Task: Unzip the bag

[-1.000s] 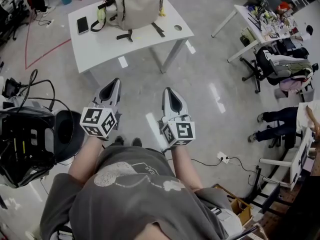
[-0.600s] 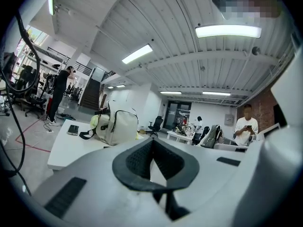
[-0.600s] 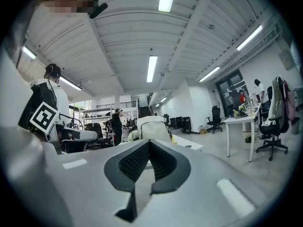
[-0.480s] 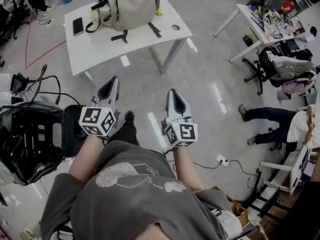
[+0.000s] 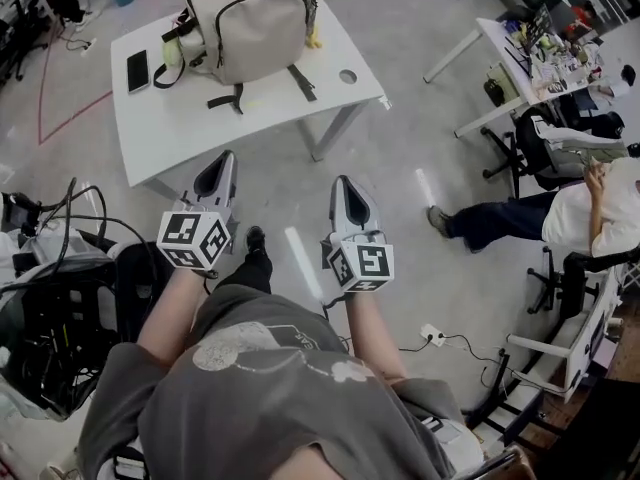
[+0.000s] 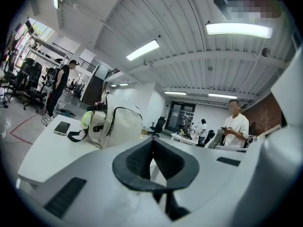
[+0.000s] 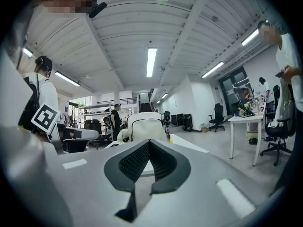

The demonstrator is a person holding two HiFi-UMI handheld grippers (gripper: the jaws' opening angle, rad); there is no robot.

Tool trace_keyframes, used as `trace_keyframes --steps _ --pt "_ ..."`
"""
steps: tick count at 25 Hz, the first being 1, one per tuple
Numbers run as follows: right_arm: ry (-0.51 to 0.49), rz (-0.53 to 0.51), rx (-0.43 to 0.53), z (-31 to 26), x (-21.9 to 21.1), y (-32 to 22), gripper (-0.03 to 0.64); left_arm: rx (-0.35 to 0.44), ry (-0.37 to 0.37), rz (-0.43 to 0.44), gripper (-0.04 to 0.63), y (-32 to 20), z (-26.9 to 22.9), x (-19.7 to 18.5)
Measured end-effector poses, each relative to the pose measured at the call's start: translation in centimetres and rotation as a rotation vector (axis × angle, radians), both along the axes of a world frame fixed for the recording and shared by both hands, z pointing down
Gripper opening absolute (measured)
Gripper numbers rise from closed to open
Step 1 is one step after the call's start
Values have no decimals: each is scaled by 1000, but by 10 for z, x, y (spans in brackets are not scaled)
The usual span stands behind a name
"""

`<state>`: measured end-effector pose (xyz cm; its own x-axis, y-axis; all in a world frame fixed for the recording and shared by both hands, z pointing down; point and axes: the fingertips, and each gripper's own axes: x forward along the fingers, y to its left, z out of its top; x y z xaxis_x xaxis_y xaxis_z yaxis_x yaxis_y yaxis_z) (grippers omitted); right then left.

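— The bag (image 5: 245, 18) looks like matt cream cloth, with black webbing straps (image 5: 298, 80).
— The bench (image 5: 190, 118) is smooth matt white, perhaps laminate. The floor (image 5: 400, 158) is glossy grey. The jaws carry ribbed black pads (image 7: 133, 162) in smooth grey plastic.

White table (image 5: 200, 128) — on it a cream bag (image 5: 245, 18) and a dark phone (image 5: 137, 70).

Open floor (image 5: 283, 190) btwn left gripper (image 5: 222, 165), right gripper (image 5: 345, 188) & table (image 5: 180, 138); table's near half free; phone (image 5: 137, 70) sits left of bag (image 5: 245, 18).
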<state>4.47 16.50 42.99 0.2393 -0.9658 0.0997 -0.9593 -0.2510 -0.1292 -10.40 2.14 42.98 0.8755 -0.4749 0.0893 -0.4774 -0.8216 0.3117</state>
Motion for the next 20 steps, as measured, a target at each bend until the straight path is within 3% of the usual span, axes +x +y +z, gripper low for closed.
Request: trace_keyframes --steps 10,20 --pt "6 -37 7 -10 61 -114 0 -25 0 -37 6 -92 6 46" --pt "10 -62 2 2 80 -186 0 -29 -20 -60 6 -156 24 59"
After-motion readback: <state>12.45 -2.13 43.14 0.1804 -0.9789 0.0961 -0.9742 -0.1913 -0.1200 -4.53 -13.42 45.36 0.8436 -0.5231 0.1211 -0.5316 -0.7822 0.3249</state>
